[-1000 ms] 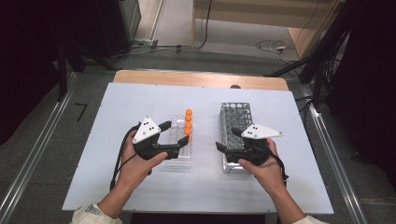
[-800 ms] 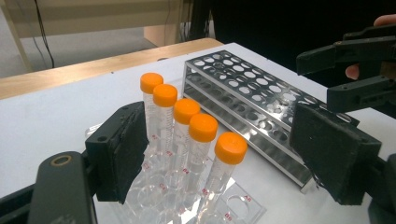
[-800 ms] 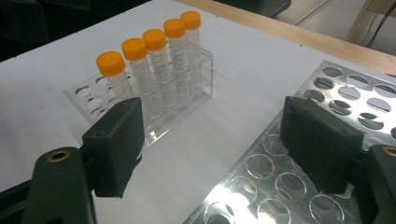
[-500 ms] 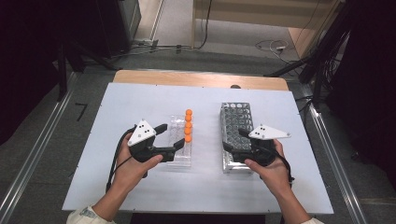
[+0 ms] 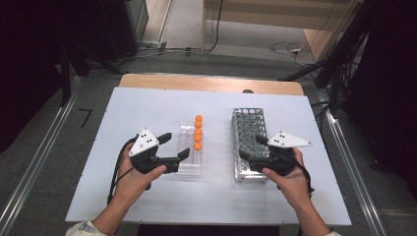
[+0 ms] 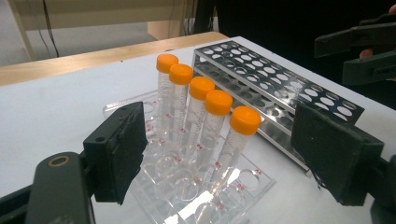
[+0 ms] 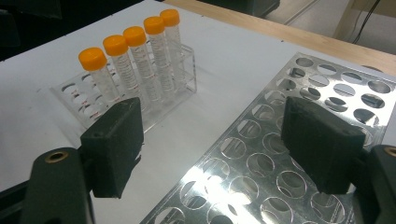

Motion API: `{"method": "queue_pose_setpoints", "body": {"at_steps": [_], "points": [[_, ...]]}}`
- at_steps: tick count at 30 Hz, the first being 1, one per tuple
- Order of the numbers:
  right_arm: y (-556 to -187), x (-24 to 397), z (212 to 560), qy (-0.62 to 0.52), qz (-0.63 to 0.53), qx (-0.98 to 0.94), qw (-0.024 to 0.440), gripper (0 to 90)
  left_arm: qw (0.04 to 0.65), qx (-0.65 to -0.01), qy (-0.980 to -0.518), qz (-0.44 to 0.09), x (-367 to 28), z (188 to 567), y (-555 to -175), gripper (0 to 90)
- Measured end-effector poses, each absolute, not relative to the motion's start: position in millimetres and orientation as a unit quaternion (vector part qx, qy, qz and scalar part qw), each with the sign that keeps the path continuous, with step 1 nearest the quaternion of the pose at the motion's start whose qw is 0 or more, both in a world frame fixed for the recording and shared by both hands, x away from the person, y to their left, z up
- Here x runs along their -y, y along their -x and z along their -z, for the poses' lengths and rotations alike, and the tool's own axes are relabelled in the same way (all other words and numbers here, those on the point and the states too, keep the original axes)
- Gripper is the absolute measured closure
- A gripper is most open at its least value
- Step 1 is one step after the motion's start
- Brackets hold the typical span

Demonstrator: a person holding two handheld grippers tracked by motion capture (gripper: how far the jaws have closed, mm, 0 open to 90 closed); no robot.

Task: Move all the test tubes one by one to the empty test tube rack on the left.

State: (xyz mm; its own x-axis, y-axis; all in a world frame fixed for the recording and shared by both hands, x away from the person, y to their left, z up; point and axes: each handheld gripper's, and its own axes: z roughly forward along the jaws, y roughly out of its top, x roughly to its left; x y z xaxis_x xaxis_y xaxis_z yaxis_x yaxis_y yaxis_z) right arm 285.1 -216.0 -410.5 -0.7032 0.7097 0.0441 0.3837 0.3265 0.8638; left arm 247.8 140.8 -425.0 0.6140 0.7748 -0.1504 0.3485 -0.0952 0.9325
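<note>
Orange-capped tubes stand upright in a clear rack, running away across the table, beside the released left gripper. Left gripper view: the rack's near end is cut off. Right gripper view: the right gripper gapes over a metal rack.

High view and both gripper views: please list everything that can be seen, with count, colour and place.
tubes: five, clear with orange caps, upright in one row in the clear rack
clear rack: one, transparent plastic, middle of the table, in front of the left gripper
metal rack: one, silver with many round holes, no tube seen in it, right of the clear rack
table: one, white top with a wooden far edge
left gripper: one, black with a grey plate, jaws open, beside the clear rack
right gripper: one, black with a grey plate, jaws open, over the metal rack
hands: two, each holding one gripper
</note>
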Motion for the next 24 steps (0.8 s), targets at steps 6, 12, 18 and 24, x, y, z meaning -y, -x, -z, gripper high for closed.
{"method": "queue_pose_setpoints", "body": {"at_steps": [6,12,18,24], "points": [[-284,222,410,-0.346,-0.469,-0.793,0.176,19.3,0.544,-0.396,-0.713,-0.195,-145,426,-246,19.1],[-281,229,410,-0.351,-0.471,-0.790,0.178,19.1,0.545,-0.396,-0.713,-0.197,-149,428,-245,19.1],[-280,235,409,-0.354,-0.471,-0.787,0.182,19.0,0.541,-0.400,-0.712,-0.199,-153,429,-243,18.1],[-279,239,410,-0.359,-0.470,-0.785,0.183,19.0,0.540,-0.403,-0.711,-0.201,-158,431,-242,18.1]]}}
